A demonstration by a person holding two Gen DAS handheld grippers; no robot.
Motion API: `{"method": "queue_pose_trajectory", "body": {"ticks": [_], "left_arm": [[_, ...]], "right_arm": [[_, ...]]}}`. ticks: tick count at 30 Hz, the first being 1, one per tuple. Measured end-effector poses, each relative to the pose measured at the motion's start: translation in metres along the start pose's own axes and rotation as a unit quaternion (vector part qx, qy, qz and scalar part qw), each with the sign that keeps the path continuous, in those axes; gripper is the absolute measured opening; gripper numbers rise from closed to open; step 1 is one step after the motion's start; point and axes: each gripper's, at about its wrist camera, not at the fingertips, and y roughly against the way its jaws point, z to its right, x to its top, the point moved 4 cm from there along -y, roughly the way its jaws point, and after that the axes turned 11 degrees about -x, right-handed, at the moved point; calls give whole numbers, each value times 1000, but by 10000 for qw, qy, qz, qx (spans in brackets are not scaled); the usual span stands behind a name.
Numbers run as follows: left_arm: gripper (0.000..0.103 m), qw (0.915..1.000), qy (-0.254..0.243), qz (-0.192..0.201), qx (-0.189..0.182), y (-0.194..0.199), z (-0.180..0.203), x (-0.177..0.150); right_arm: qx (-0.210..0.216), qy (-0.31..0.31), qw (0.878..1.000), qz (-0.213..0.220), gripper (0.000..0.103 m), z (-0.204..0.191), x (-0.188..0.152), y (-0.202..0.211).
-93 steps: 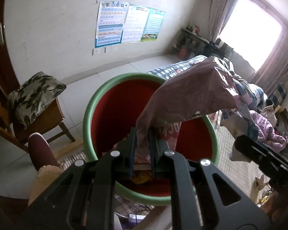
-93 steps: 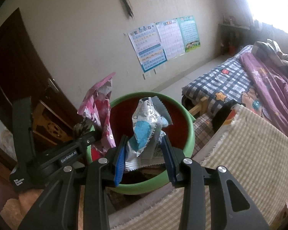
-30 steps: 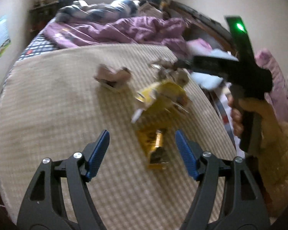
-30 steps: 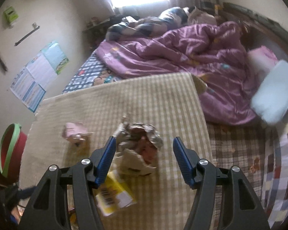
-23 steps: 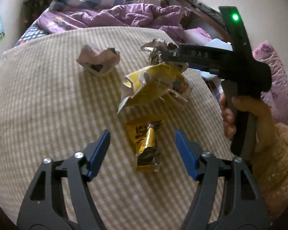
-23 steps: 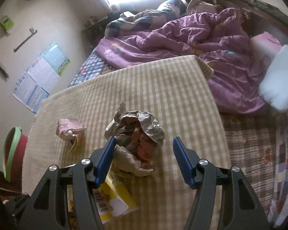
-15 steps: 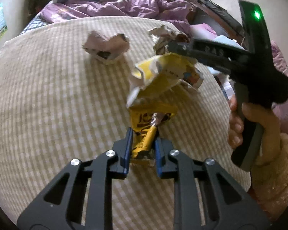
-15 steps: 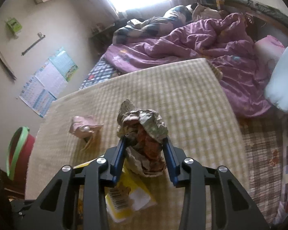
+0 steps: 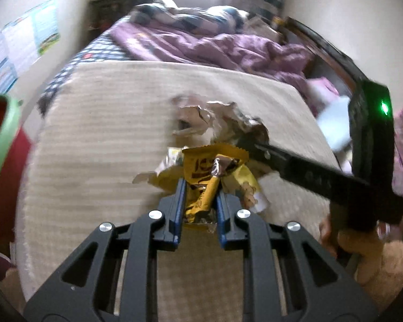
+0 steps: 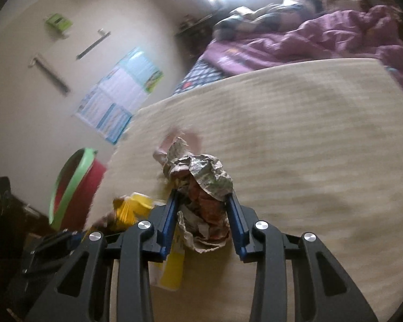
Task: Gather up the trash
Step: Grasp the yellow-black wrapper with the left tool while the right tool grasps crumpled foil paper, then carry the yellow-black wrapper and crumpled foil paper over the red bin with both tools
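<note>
Two pieces in hand: one per gripper, both clear of the mat as far as the blur allowed me to judge
Left gripper (image 9: 198, 201): jaws closed on the yellow snack wrapper (image 9: 207, 177), pinched near its lower end, the crimped top fanning out above the blue pads
Right gripper (image 10: 202, 214): jaws closed on the crumpled paper wad (image 10: 201, 185), which bulged above and below the pads
Bin (image 10: 75, 185): red with a green rim, off the left edge of the bed beside the wall; neither piece was over it
Left on the mat: a yellow carton (image 10: 172, 271) lay just under and left of the right gripper, and a small pink scrap (image 10: 180, 139) sat just beyond the wad; both looked untouched
Mat (image 10: 309, 147): beige checked cover over the bed, bare on its right half
Done, by my reading: both grasps were made and seemed firm; whether the bin held anything could not be seen from here
Remaining, by my reading: carry both pieces over to the bin, drop them, then come back for the carton and the pink scrap
Progress: partway, with at least two items to go after this pair
Uncertain: motion blur hid the exact outline of the pink scrap
</note>
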Motion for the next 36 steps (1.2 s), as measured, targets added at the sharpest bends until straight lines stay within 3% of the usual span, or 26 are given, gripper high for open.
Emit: {"method": "queue_pose_trajectory", "body": {"ticks": [6, 18, 36], "left_arm": [[19, 9965, 630, 425, 336, 27, -47, 13], [19, 9875, 847, 1089, 766, 83, -77, 23], [19, 9595, 1634, 1775, 1453, 149, -151, 12]], "right_arm": [[153, 365, 9992, 95, 35, -43, 12, -3], [238, 567, 9975, 358, 35, -68, 30, 24], [766, 1455, 9851, 506, 36, -158, 37, 27]]}}
